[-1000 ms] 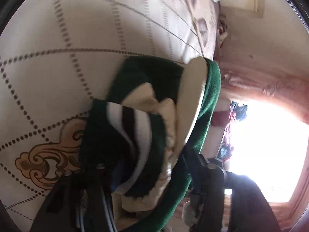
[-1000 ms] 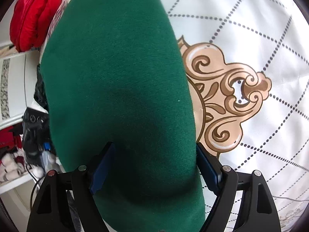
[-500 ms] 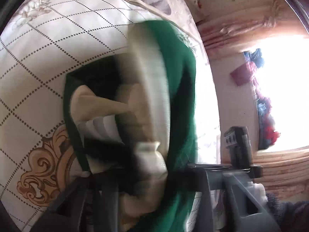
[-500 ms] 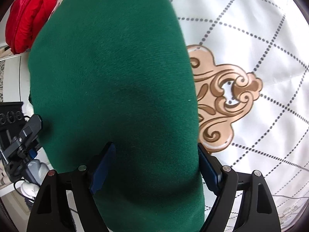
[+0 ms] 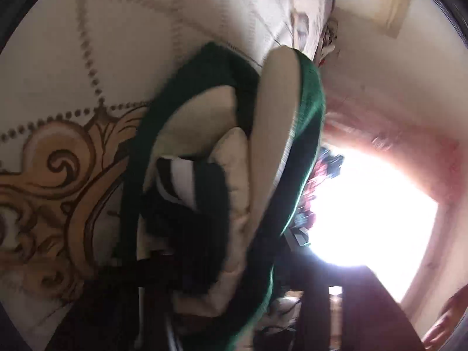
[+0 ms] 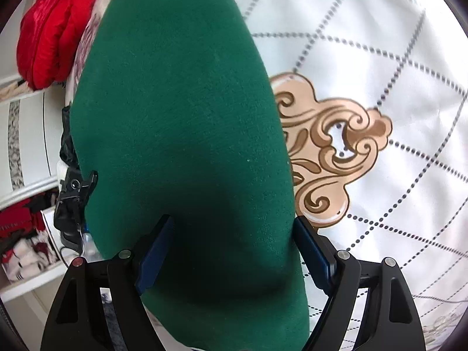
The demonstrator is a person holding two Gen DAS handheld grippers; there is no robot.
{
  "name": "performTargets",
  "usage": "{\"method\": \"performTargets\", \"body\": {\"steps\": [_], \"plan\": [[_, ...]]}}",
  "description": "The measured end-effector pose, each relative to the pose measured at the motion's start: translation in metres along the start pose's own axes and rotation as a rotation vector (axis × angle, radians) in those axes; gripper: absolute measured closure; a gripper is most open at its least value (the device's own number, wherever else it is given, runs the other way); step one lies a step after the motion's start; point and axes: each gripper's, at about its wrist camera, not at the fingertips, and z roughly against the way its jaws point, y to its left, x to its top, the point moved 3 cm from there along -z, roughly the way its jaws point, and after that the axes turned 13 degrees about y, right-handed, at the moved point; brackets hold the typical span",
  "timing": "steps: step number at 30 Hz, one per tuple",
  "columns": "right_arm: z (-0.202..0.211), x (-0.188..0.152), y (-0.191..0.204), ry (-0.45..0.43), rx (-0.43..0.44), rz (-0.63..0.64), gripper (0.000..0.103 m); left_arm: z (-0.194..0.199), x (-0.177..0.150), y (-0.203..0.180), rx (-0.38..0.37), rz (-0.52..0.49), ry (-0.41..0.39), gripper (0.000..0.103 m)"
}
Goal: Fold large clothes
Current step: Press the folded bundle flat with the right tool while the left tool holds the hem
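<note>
A thick dark green garment (image 6: 181, 134) with cream lining (image 5: 278, 105) and a striped cuff (image 5: 181, 181) is bundled over a white quilted bedspread (image 6: 365, 44). My right gripper (image 6: 234, 248) is shut on a thick fold of the green garment, with a blue pad (image 6: 155, 251) on each side. My left gripper (image 5: 190, 275) is dark and blurred at the bottom of its view, buried in the green and cream folds (image 5: 292, 204). Its jaws appear closed on the cloth.
The bedspread has a gold scroll motif (image 6: 330, 152) beside the garment. A red padded jacket (image 6: 52, 44) lies at the bed's far left. White shelves (image 6: 26, 158) with clutter stand to the left. A bright window (image 5: 365, 210) glares in the left wrist view.
The left gripper swung with the garment, so its view turned back toward the window and bedspread. The right gripper kept its grip, shifting slightly over the gold motif.
</note>
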Motion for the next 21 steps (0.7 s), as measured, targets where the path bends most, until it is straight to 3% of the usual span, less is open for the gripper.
{"method": "performTargets", "body": {"steps": [3, 5, 9, 10, 12, 13, 14, 15, 17, 19, 20, 21], "plan": [[0.017, -0.006, 0.004, -0.035, -0.012, 0.021, 0.018, 0.0, -0.006, -0.031, 0.152, -0.061, -0.023, 0.028], [0.022, -0.006, 0.002, -0.043, -0.008, 0.018, 0.018, -0.005, -0.003, -0.05, 0.315, -0.124, -0.028, 0.026], [0.033, -0.008, -0.012, -0.077, 0.001, 0.011, 0.018, -0.046, 0.018, -0.054, 0.519, -0.131, 0.019, 0.026], [0.035, -0.002, -0.015, -0.077, 0.001, 0.002, 0.018, -0.061, 0.021, -0.058, 0.587, -0.176, 0.032, 0.026], [0.038, 0.012, -0.019, -0.078, 0.025, -0.004, 0.018, -0.079, 0.017, -0.065, 0.647, -0.248, 0.037, 0.027], [0.033, 0.02, -0.02, -0.073, 0.036, 0.004, 0.019, -0.083, 0.015, -0.068, 0.633, -0.274, 0.042, 0.028], [0.028, 0.029, -0.019, -0.059, 0.042, 0.021, 0.028, -0.081, 0.012, -0.072, 0.566, -0.281, 0.039, 0.043], [0.023, 0.036, -0.022, -0.049, 0.051, 0.035, 0.031, -0.073, 0.01, -0.074, 0.514, -0.267, 0.031, 0.076], [0.016, 0.048, -0.016, -0.047, 0.013, 0.055, 0.031, -0.054, 0.006, -0.067, 0.311, -0.213, 0.021, 0.078], [0.017, 0.048, 0.004, -0.059, 0.034, 0.12, 0.034, -0.031, -0.001, -0.06, 0.2, -0.184, -0.034, 0.078], [0.021, 0.046, 0.015, -0.074, 0.053, 0.17, 0.039, -0.016, -0.002, -0.049, 0.133, -0.144, -0.067, 0.078], [0.024, 0.043, 0.022, -0.084, 0.071, 0.209, 0.045, -0.003, -0.002, -0.035, 0.115, -0.098, -0.1, 0.078]]}}
